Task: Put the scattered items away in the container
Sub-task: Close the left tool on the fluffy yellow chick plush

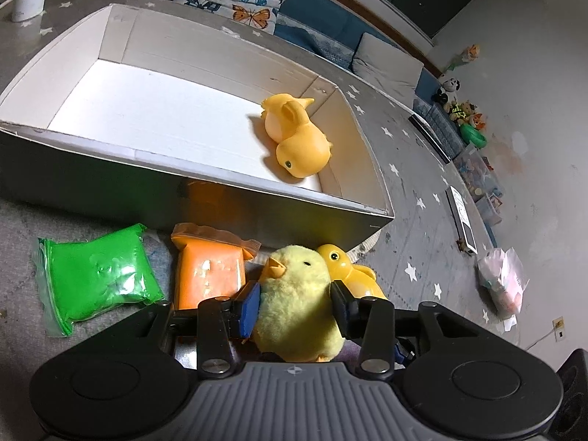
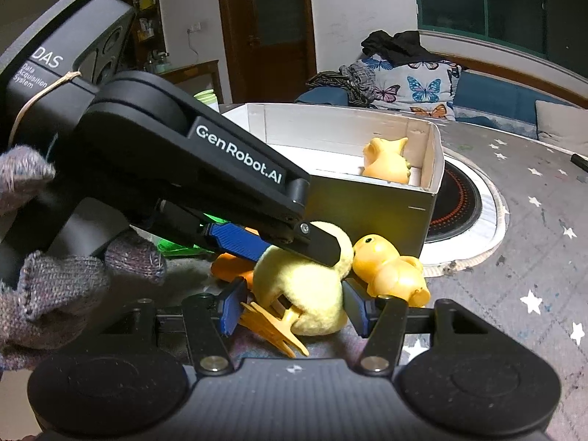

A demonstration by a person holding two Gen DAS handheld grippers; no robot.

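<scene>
Squeezing the plush chick with my left gripper, pads clamped on both its sides, on the mat just in front of the white box. My right gripper straddles its bottom, fingers apart. One rubber duck lies inside the box, another touches the chick.

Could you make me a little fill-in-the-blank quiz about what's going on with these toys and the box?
1. The left tongs flank the fluffy chick, whose beak is ____.
2. Inside the white box lies ____ rubber duck.
3. Beside the orange bag lies a ____ bag.
4. The chick's rubber neighbour sits ____ the box.

Answers: orange; one; green; outside
</scene>
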